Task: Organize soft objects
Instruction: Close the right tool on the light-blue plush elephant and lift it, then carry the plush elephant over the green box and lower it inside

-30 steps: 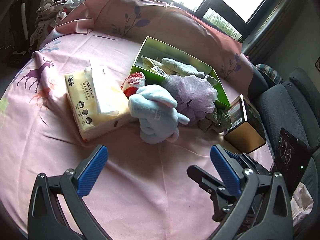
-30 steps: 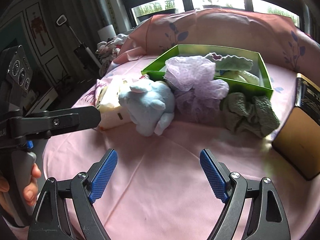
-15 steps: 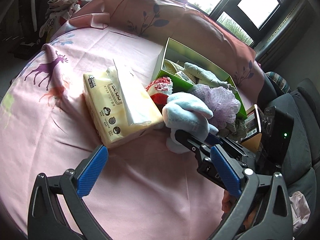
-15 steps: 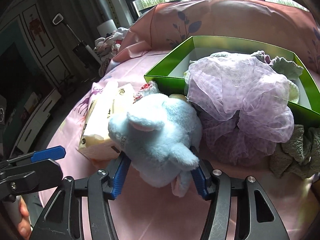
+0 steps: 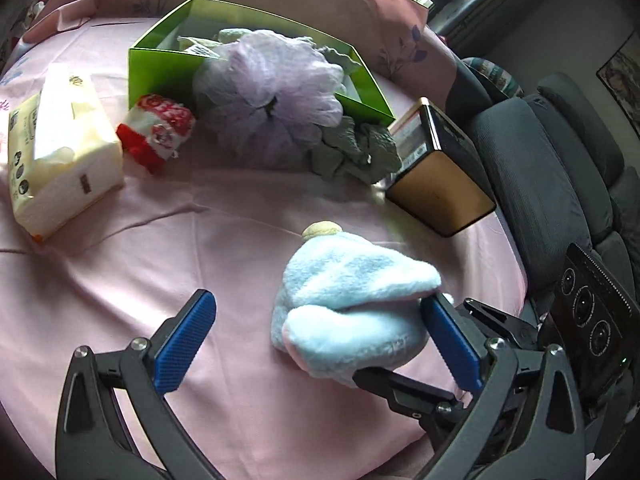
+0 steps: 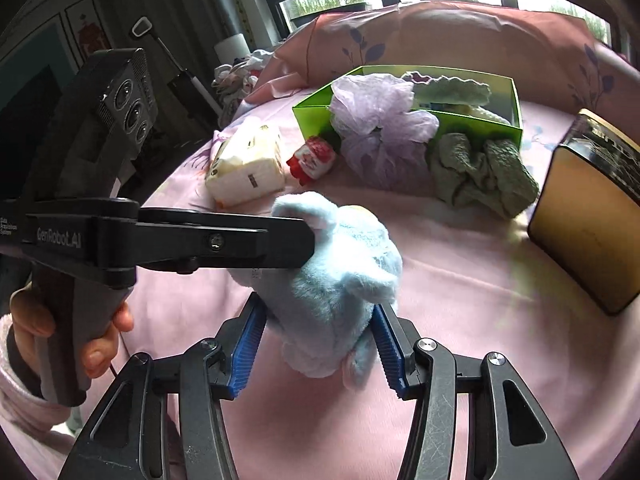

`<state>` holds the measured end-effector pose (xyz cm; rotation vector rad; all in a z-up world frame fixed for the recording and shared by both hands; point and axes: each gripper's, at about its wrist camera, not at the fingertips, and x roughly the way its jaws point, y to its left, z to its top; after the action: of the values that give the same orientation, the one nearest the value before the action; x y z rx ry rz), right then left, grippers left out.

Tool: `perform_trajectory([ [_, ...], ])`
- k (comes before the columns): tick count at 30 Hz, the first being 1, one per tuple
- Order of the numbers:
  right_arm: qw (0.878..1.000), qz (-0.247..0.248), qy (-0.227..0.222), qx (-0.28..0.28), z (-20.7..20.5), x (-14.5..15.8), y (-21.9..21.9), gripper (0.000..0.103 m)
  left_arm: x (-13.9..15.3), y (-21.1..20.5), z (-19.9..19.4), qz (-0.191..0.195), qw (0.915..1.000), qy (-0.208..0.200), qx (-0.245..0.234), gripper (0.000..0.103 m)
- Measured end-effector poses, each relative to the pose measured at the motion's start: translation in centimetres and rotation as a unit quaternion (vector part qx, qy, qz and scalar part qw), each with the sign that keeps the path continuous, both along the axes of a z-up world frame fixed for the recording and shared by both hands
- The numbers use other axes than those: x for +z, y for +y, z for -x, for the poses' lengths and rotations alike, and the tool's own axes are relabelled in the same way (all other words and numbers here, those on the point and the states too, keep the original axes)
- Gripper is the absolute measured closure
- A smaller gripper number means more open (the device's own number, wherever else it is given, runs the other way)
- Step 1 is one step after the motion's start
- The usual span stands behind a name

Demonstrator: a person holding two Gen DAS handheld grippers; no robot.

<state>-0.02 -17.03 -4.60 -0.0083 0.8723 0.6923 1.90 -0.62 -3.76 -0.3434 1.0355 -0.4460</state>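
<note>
Right gripper [image 6: 318, 354] clamped on a pale blue plush toy [image 6: 340, 276], blue pads pressed into both flanks, toy lifted clear of the pink cloth-covered tabletop [image 6: 460, 320]. Seen from the left wrist, same plush [image 5: 352, 304] sitting just inside the right-hand pad of the left gripper [image 5: 320, 340], touching or nearly touching it; left-hand pad well apart from the toy, jaws spread wide and holding nothing. Left gripper's black finger lying across the plush's upper left side in the right wrist view.

Farther back: green open cardboard box [image 5: 160, 56] with pale towels inside; lilac mesh bath pouf [image 5: 276, 92] leaning against and over its front wall; crumpled grey-green cloth [image 5: 352, 152] just right of the pouf, touching the box corner. Small red-and-white soft pack [image 5: 156, 132] at the box's left front corner, beside the pouf. Cream tissue pack [image 5: 60, 152] left of that, near the tabletop's left edge. Gold-and-black square tin [image 5: 436, 184] at the right edge, close beside the grey-green cloth.

Broad bare stretch of pink cloth between the grippers and the row of things; round tabletop rim close on the right, dark grey sofa [image 5: 560, 184] past it.
</note>
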Motion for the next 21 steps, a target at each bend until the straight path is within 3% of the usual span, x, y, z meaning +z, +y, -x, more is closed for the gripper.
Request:
perform_trajectory([
  [4, 1.0, 0.015, 0.002, -0.022, 0.5, -0.4, -1.3, 0.028, -0.2, -2.1, 0.2, -0.008, 0.9996, 0.003, -0.027, 0.002],
  [7, 0.999, -0.002, 0.01, -0.033, 0.2, -0.7, -2.0, 0.028, 0.1, -3.1, 0.0, -0.024, 0.9993, -0.003, -0.029, 0.005],
  [10, 0.999, -0.011, 0.008, -0.03, 0.0, -0.9, -1.7, 0.028, -0.1, -3.2, -0.4, -0.04, 0.9989, 0.004, -0.021, 0.028],
  [12, 1.0, -0.012, 0.01, -0.023, -0.1, -1.2, -1.2, 0.028, -0.5, -3.1, -0.7, -0.039, 0.999, 0.014, -0.018, 0.031],
  [21, 1.0, -0.013, 0.006, -0.01, 0.3, -1.5, 0.1, 0.049, -0.7, -3.3, -0.5, -0.04, 0.9988, 0.022, -0.018, 0.033],
])
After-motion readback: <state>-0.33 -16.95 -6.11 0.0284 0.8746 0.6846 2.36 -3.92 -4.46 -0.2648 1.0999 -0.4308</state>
